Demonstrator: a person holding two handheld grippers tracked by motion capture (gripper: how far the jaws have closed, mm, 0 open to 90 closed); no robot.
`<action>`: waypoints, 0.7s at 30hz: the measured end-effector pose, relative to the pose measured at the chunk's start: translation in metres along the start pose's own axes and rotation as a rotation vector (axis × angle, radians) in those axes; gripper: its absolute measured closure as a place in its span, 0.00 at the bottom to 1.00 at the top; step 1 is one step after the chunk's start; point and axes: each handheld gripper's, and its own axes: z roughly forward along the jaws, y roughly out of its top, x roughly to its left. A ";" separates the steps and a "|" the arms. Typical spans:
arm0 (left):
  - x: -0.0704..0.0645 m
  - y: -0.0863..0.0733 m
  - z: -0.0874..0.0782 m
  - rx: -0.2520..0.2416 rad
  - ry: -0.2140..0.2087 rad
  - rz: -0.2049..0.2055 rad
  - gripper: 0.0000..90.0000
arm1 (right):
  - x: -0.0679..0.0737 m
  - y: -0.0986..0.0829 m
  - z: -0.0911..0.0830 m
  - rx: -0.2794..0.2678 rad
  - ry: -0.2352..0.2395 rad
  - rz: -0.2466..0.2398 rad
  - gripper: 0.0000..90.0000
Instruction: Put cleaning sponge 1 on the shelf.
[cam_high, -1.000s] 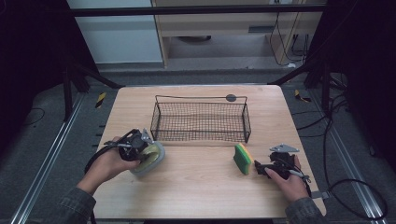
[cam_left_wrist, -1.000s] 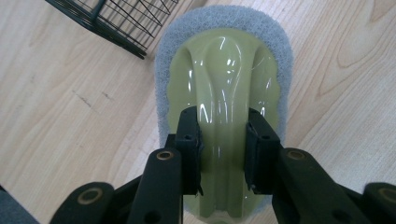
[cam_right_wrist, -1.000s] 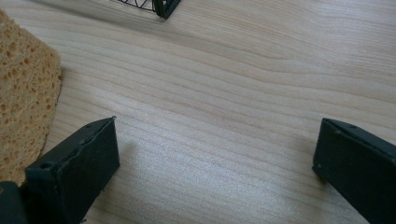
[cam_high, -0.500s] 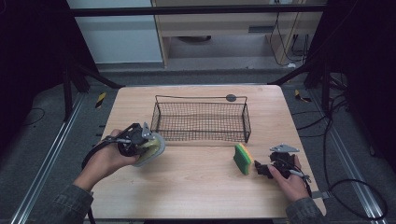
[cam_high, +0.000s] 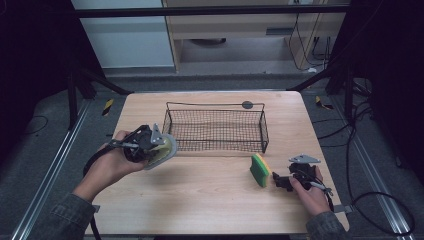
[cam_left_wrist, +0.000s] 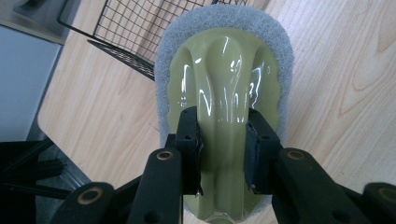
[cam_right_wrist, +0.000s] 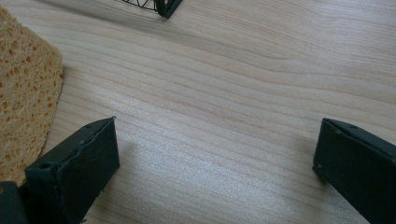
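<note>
1. Olive-green plastic forms the handle of the scrubbing pad (cam_left_wrist: 224, 107), which has a grey mesh pad around its edge; the left gripper (cam_high: 150, 145) is clamped on that handle, one black jaw pressed to each side of its raised ridge.
2. Held this way, the scrubbing pad is lifted off the wooden table (cam_high: 200, 200) at the left side, just beside the left end of the wire basket (cam_high: 215, 131); whether it touches the basket I cannot tell.
3. Black and made of wire mesh, the basket stands at the middle of the table towards the far edge.
4. Right of the basket's near right corner, a green and yellow sponge (cam_high: 259, 170) stands on its edge on the table.
5. Just right of the sponge, the right gripper (cam_high: 281, 181) rests low at the table with its jaws spread wide apart around nothing; in the right gripper view the sponge's porous yellow face sits just beside one jaw, outside the gap.
</note>
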 end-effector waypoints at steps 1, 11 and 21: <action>0.002 0.000 -0.001 -0.007 0.003 -0.008 0.78 | 0.000 0.000 0.000 0.000 0.002 -0.002 0.00; 0.010 0.007 0.000 -0.020 0.019 0.003 0.78 | 0.000 0.000 0.000 0.000 0.005 -0.003 0.01; 0.013 0.026 -0.004 -0.037 0.037 0.059 0.78 | -0.001 0.000 0.000 0.001 0.010 -0.008 0.01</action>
